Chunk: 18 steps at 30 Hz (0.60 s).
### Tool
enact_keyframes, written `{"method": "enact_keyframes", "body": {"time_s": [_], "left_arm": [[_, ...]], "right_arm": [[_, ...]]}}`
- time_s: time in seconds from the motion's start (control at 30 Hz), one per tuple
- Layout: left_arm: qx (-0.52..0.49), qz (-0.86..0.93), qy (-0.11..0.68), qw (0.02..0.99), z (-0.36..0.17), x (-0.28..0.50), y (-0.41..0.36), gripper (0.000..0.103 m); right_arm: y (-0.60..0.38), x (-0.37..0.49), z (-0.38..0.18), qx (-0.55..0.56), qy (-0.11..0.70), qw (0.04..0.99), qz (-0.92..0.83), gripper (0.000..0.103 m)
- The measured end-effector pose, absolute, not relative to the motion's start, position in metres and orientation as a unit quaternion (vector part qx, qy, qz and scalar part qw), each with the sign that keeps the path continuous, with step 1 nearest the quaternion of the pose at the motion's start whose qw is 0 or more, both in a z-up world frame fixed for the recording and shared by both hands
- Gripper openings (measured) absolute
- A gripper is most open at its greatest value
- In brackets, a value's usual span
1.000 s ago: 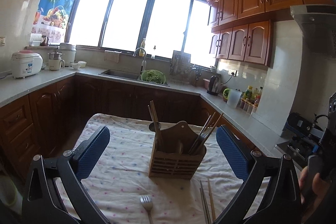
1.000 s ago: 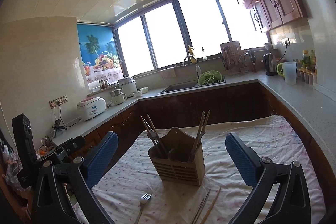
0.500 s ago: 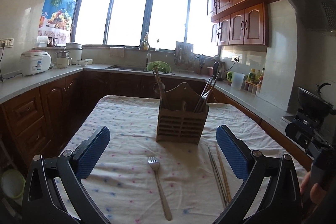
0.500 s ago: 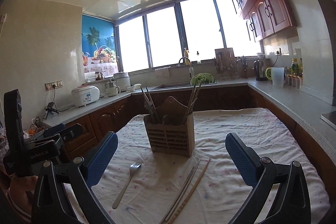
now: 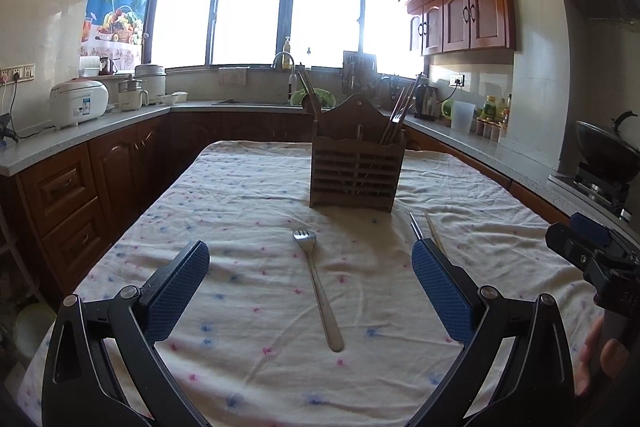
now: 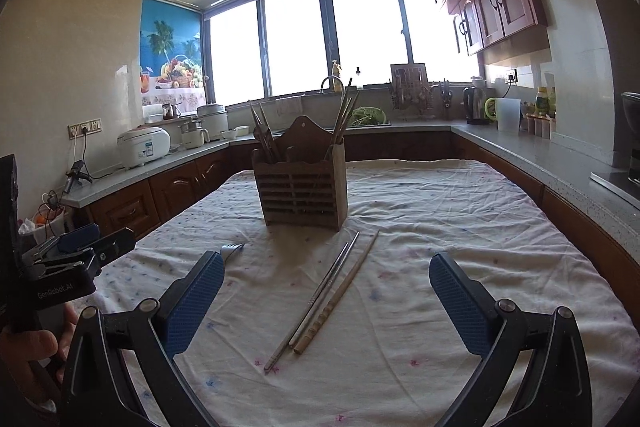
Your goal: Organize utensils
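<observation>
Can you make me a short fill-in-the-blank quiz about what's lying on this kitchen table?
1. The lone metal utensil lying between the fingers of the left tool is a ____.
2. The wooden holder stands on a cloth printed with small ____.
3. The loose chopsticks lie on the cloth, ____ the holder, not inside it.
4. Both the left tool and the right tool are ____, gripping nothing.

Missing words: fork; flowers; in front of; open
</observation>
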<state>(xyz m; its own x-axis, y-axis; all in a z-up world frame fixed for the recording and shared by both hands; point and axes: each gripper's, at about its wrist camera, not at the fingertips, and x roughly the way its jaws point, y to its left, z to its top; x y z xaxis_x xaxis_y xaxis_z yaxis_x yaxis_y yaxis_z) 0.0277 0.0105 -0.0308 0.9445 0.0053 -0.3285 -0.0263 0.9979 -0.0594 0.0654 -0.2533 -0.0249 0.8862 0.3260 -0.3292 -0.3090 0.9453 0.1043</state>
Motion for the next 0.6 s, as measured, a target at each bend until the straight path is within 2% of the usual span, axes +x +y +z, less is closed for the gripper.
{"method": "enact_keyframes", "body": {"time_s": [0.6], "left_arm": [[-0.029,0.021,0.178,0.983,-0.043,0.021,0.01,0.103]], "right_arm": [[-0.256,0.053,-0.034,0.02,0.174,0.971,0.16,0.103]]}}
